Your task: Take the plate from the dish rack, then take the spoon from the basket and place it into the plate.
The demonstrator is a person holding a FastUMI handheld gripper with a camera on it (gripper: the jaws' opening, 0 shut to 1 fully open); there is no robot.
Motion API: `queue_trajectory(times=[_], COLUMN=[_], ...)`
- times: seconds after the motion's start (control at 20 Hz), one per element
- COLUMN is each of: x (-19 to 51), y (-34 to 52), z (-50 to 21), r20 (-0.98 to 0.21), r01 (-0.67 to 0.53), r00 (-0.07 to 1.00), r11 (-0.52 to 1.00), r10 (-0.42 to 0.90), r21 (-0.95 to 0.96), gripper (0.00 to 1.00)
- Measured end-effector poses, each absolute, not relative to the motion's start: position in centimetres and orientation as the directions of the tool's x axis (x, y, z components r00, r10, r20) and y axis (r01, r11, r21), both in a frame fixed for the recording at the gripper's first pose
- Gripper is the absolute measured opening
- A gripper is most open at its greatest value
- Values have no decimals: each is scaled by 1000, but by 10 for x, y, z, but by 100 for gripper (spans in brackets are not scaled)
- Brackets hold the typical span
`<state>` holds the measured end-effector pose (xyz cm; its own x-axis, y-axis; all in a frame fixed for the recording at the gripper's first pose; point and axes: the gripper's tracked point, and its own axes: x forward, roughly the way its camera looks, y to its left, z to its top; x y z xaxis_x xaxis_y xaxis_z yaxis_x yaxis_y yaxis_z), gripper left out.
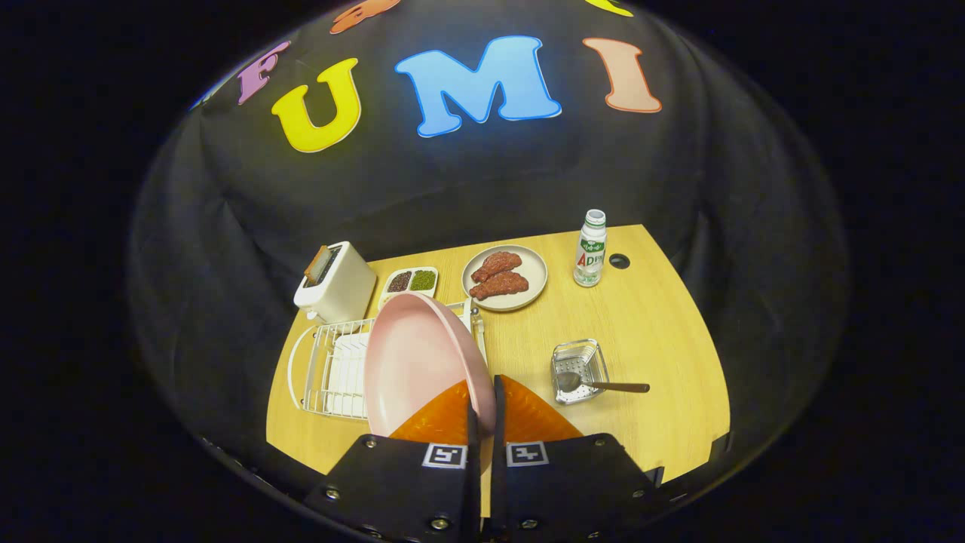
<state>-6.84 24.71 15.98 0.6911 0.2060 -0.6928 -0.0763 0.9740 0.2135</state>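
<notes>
Gripper view: gripper [482, 411] is pinching the plate [415, 362] rim tight, holding it tilted above the rack [324, 377], freeing it for the spoon [595, 386].

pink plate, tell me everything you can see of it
The pink plate is round, shallow and matte, looking like plastic or ceramic, with a raised rim and nothing in it. It stands tilted on edge above the white wire dish rack, its hollow face turned toward the toaster's side. The gripper is shut on its near rim, an orange finger pressing on each side. Whether it touches the rack cannot be told.
</notes>
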Motion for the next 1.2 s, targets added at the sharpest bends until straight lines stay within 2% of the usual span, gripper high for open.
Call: queue_trajectory(times=[0.4, 0.8, 1.2], x=[-125, -144, -150], y=[234, 214, 224], z=[88, 6, -50], r20=[-709, -762, -787], r01=[-82, -103, -64], r00=[618, 543, 464], r11=[925, 928, 902], r10=[339, 354, 407], r21=[371, 358, 428], gripper=[5, 5, 5])
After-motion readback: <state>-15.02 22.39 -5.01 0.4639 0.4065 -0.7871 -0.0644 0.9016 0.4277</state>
